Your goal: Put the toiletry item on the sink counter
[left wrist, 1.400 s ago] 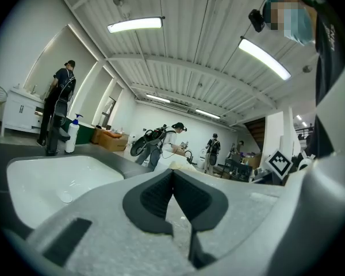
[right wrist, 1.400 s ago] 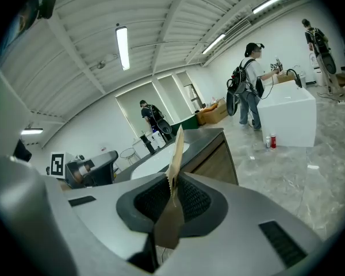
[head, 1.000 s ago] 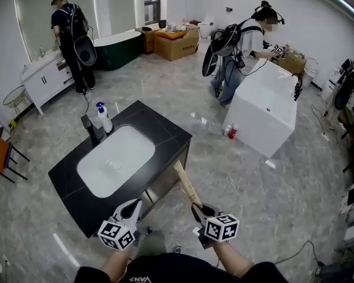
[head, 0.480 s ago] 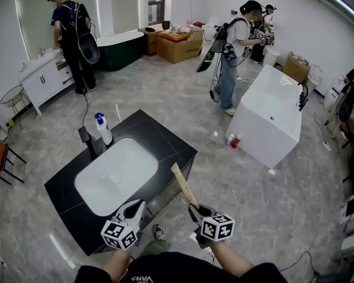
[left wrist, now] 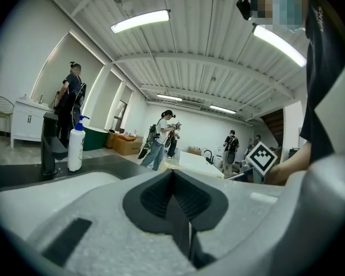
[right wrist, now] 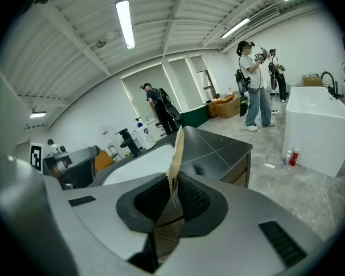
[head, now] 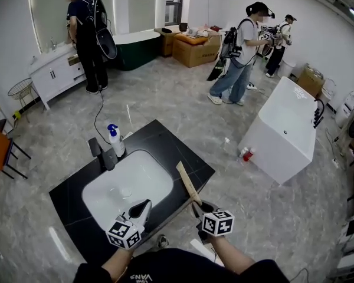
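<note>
Big open showroom: grey marble-look tile floor (head: 165,99), ribbed white ceiling (left wrist: 178,39) with strip lights (left wrist: 139,20). Centre-left of head view: black stone worktop (head: 165,143) with inset white rounded basin (head: 127,184). At the worktop's far-left rim: black faucet (head: 103,153), with an upright white pump bottle with blue top (head: 115,141) just beside it.

Right claw (head: 199,207), lower centre of head view: clenched on the near end of a flat tan paper packet (head: 187,181). Packet not on the worktop yet. Held in the air, slanting up-left across the worktop's near-right edge in frame; contact with that edge not resolvable. Right gripper view: claw (right wrist: 171,195) pinching the packet (right wrist: 176,148) edge-on, serrated end down between the pads, rest sticking up out of the jaws, worktop (right wrist: 218,145) and basin beyond.

Left claw (head: 143,208), lower left-centre, overlapping the basin's near rim in frame: clenched, nothing between the pads. Same in left gripper view (left wrist: 173,197): pads meeting on a line, bottle (left wrist: 76,148) and faucet (left wrist: 49,145) at frame left.

Right side of head view: white freestanding bathtub (head: 286,131), two small bottles (head: 246,154) on the floor at its near-left corner. Background: person in black (head: 85,28) at a white vanity cabinet (head: 56,75), upper left; two more persons (head: 245,46), upper right; cardboard boxes (head: 194,49), top centre.
</note>
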### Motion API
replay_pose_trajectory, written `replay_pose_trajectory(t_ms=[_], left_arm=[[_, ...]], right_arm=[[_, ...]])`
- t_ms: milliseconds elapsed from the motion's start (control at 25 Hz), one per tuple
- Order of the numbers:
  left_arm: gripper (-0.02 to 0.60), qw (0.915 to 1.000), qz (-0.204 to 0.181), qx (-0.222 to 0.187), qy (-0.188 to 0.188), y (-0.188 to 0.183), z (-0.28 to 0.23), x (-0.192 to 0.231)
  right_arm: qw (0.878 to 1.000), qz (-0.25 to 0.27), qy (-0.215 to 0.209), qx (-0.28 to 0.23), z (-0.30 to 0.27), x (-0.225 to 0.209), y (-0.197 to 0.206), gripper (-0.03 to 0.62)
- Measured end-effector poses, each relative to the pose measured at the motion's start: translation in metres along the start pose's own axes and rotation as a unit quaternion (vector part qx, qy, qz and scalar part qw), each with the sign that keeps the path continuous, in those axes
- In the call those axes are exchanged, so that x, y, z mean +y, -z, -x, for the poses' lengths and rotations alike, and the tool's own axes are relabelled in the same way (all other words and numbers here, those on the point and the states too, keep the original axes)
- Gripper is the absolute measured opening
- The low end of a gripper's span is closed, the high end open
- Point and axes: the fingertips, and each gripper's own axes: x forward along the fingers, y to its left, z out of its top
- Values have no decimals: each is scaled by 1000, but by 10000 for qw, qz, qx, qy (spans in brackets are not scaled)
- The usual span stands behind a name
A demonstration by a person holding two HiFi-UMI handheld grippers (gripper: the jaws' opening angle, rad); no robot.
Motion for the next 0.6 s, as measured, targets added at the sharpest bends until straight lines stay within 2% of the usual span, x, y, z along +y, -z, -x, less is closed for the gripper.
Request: replay_pose_trajectory(t_ms=[400, 600], left_arm=[[6, 9997, 70, 89, -221, -8, -13, 42], [6, 9987, 131, 92, -489, -9, -22, 54]], right_arm=[[9998, 135, -49, 132, -73, -8, -39, 38], [9989, 291, -208, 312, -102, -15, -53, 38]])
